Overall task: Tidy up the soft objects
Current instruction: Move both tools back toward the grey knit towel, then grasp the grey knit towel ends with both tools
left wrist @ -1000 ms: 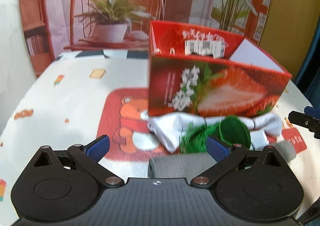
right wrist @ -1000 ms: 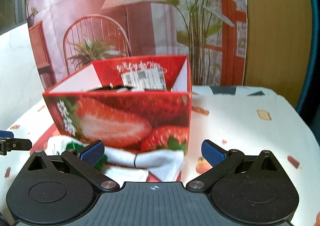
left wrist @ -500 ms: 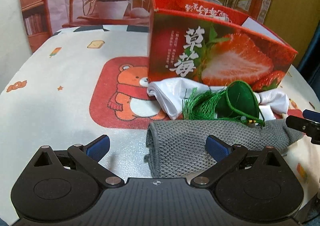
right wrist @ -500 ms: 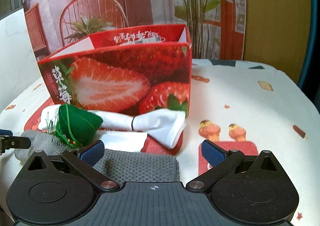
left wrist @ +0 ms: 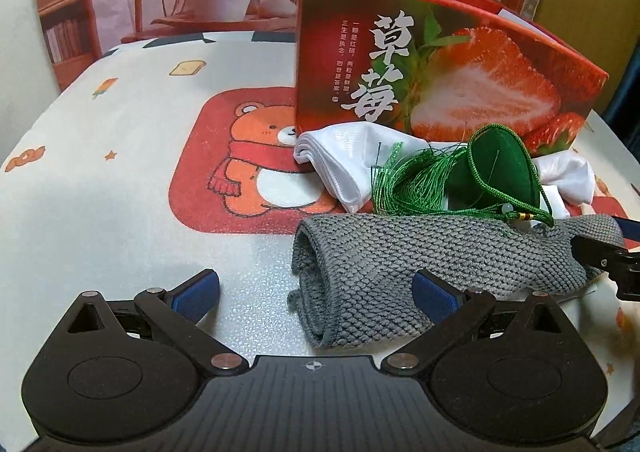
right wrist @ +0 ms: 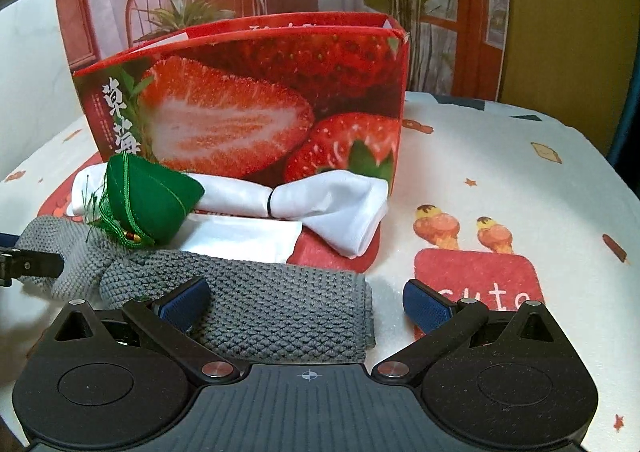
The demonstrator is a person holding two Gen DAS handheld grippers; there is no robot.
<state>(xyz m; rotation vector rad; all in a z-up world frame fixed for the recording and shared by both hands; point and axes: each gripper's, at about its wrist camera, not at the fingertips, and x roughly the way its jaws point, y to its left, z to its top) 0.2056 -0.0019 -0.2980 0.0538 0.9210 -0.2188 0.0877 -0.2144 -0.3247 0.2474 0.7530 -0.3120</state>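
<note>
Strawberry box (left wrist: 440, 63) interior hidden; white cloth (right wrist: 320, 203) partly behind green pouch (right wrist: 148, 195); box's small print unreadable.

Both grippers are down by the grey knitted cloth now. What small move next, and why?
Probably ease both open grippers, left gripper and right gripper, forward over the ends of the folded grey knitted cloth, then close. Each straddles an end, neither holds anything, and the green tasselled pouch rests on its far edge.

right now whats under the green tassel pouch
The green tassel pouch lies on the white cloth, its cord end on the grey knitted cloth. Whatever sits directly beneath the pouch is covered.
</note>
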